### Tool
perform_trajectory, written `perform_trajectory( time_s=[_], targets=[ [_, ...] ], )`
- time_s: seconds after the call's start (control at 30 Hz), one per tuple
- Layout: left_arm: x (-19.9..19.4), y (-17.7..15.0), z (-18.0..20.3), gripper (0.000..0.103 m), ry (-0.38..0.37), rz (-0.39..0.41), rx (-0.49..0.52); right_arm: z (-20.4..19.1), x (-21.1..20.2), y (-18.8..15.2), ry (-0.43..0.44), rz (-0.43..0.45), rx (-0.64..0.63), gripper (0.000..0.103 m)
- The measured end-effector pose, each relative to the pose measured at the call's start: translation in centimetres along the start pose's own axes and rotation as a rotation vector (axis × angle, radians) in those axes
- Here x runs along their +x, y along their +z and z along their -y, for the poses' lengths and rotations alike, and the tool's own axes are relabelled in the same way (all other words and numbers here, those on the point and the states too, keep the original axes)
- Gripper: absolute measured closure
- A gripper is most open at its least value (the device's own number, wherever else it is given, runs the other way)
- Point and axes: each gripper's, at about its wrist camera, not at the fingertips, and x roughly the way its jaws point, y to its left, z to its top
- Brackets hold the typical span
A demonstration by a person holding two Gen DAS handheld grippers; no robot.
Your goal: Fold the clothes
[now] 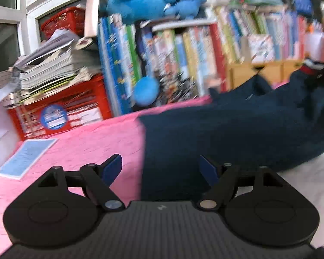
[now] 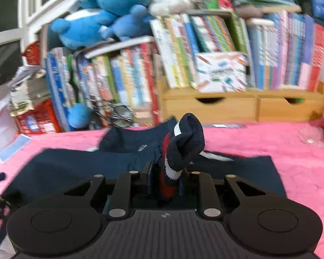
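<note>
A dark navy garment (image 1: 237,129) lies spread on the pink cloth (image 1: 92,142). My left gripper (image 1: 161,168) hovers open just above its near left edge, nothing between the blue pads. In the right wrist view the same garment (image 2: 75,161) stretches across the cloth, and my right gripper (image 2: 165,174) is shut on its ribbed cuff (image 2: 183,146), navy with red and white stripes, which bunches up above the fingers. That lifted cuff (image 1: 311,69) with the other gripper shows at the far right of the left wrist view.
Behind the pink cloth (image 2: 270,140) stand rows of books (image 2: 183,64), a wooden drawer unit (image 2: 237,105), red crates (image 1: 60,110) with stacked papers (image 1: 51,64) and blue plush toys (image 2: 101,15). A blue booklet (image 1: 26,157) lies at the left. A white surface (image 1: 308,179) shows beyond the garment's right edge.
</note>
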Motion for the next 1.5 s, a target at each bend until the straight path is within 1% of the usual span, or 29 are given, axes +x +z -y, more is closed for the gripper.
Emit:
perform_trajectory(
  time_s=[0.13, 0.23, 0.27, 0.3, 0.37, 0.4, 0.47, 0.5, 0.57, 0.63, 0.73, 0.8, 0.83, 0.93, 0.97, 1.0, 1.03, 1.07, 1.1, 1.13, 1.17, 1.23, 1.27, 1.3, 1.33, 1.37, 1.4, 1.47, 1.5],
  targets=[
    [0.4, -0.2, 0.0, 0.022, 0.044, -0.034, 0.014, 2.3, 1.1, -1.6, -0.006, -0.039, 0.07, 0.078],
    [0.7, 0.1, 0.2, 0.021, 0.092, -0.043, 0.016, 3.4, 1.6, -2.7, -0.007, -0.061, 0.087, 0.077],
    [0.7, 0.2, 0.2, 0.021, 0.12, -0.044, 0.015, 3.6, 1.6, -2.9, -0.006, -0.062, 0.089, 0.077],
    [0.6, 0.1, 0.1, 0.021, 0.164, -0.046, 0.015, 3.8, 1.4, -2.9, -0.009, -0.053, 0.085, 0.077],
    [0.3, -0.2, -0.6, 0.021, 0.229, -0.067, 0.013, 3.9, 0.8, -3.0, -0.032, -0.02, 0.061, 0.077],
    [0.1, -0.3, -1.1, 0.021, 0.236, -0.08, -0.003, 4.0, 0.5, -2.9, -0.04, -0.006, 0.046, 0.077],
    [-0.5, -0.6, -2.5, 0.024, 0.216, -0.093, -0.051, 4.2, 0.3, -3.0, -0.051, -0.006, 0.026, 0.077],
    [-0.9, -0.5, -3.1, 0.024, 0.192, -0.086, -0.077, 4.4, 0.3, -3.0, -0.056, -0.01, 0.017, 0.077],
    [-2.0, 0.2, -4.3, 0.024, 0.113, -0.041, -0.128, 4.6, 0.5, -3.3, -0.06, -0.018, 0.019, 0.077],
    [-2.5, 1.8, -4.7, 0.024, 0.046, -0.003, -0.151, 4.8, 0.8, -3.6, -0.06, -0.027, 0.028, 0.075],
    [-1.5, 4.8, -3.2, 0.023, -0.064, 0.008, -0.107, 5.2, 1.2, -4.1, -0.061, -0.041, 0.041, 0.074],
    [-0.7, 6.0, -1.3, 0.023, -0.154, -0.009, -0.051, 5.4, 1.5, -4.5, -0.062, -0.05, 0.049, 0.074],
    [-0.6, 6.1, -0.3, 0.023, -0.205, -0.022, -0.01, 5.5, 1.6, -4.7, -0.062, -0.055, 0.054, 0.073],
    [-1.1, 5.0, 2.3, 0.023, -0.344, -0.052, 0.138, 5.8, 2.0, -5.1, -0.063, -0.067, 0.064, 0.072],
    [-1.7, 4.3, 2.9, 0.022, -0.37, -0.05, 0.198, 5.8, 2.0, -5.1, -0.062, -0.068, 0.064, 0.072],
    [-2.2, 3.5, 3.6, 0.019, -0.376, -0.044, 0.262, 5.8, 2.0, -5.1, -0.062, -0.068, 0.063, 0.072],
    [-2.5, 2.7, 4.3, 0.015, -0.335, -0.037, 0.324, 5.7, 2.0, -5.1, -0.062, -0.069, 0.062, 0.071],
    [-2.5, 2.0, 5.0, 0.015, -0.262, -0.034, 0.376, 5.7, 2.0, -5.1, -0.062, -0.069, 0.062, 0.071],
    [-2.2, 1.6, 5.4, 0.015, -0.188, -0.041, 0.408, 5.7, 2.0, -5.1, -0.062, -0.07, 0.061, 0.071],
    [-1.4, 1.4, 5.5, 0.015, -0.113, -0.061, 0.417, 5.7, 2.0, -5.1, -0.062, -0.071, 0.059, 0.07],
    [-0.5, 1.2, 5.4, 0.015, -0.037, -0.078, 0.411, 5.7, 2.0, -5.1, -0.063, -0.07, 0.058, 0.07],
    [1.7, 1.1, 4.1, 0.014, 0.152, -0.113, 0.339, 5.6, 2.0, -5.1, -0.068, -0.07, 0.056, 0.07],
    [2.7, 1.0, 2.9, 0.007, 0.207, -0.132, 0.274, 5.6, 2.0, -5.1, -0.071, -0.07, 0.055, 0.07],
    [3.3, 0.8, 1.3, 0.003, 0.188, -0.156, 0.175, 5.5, 2.0, -5.1, -0.074, -0.07, 0.054, 0.07],
    [3.6, 0.5, 0.1, 0.003, 0.157, -0.183, 0.094, 5.5, 2.0, -5.1, -0.077, -0.07, 0.052, 0.07],
    [3.6, 0.2, -0.5, 0.003, 0.136, -0.211, 0.038, 5.5, 2.0, -5.1, -0.079, -0.07, 0.051, 0.07],
    [3.4, 0.0, -0.7, 0.003, 0.125, -0.219, 0.017, 5.4, 2.1, -5.1, -0.082, -0.071, 0.045, 0.068],
    [2.2, -0.2, 0.0, 0.006, 0.113, -0.187, 0.072, 5.0, 2.2, -5.1, -0.088, -0.076, 0.021, 0.068],
    [1.4, -0.1, 0.1, 0.007, 0.072, -0.178, 0.096, 4.9, 2.2, -5.1, -0.09, -0.077, 0.014, 0.068]
  ],
)
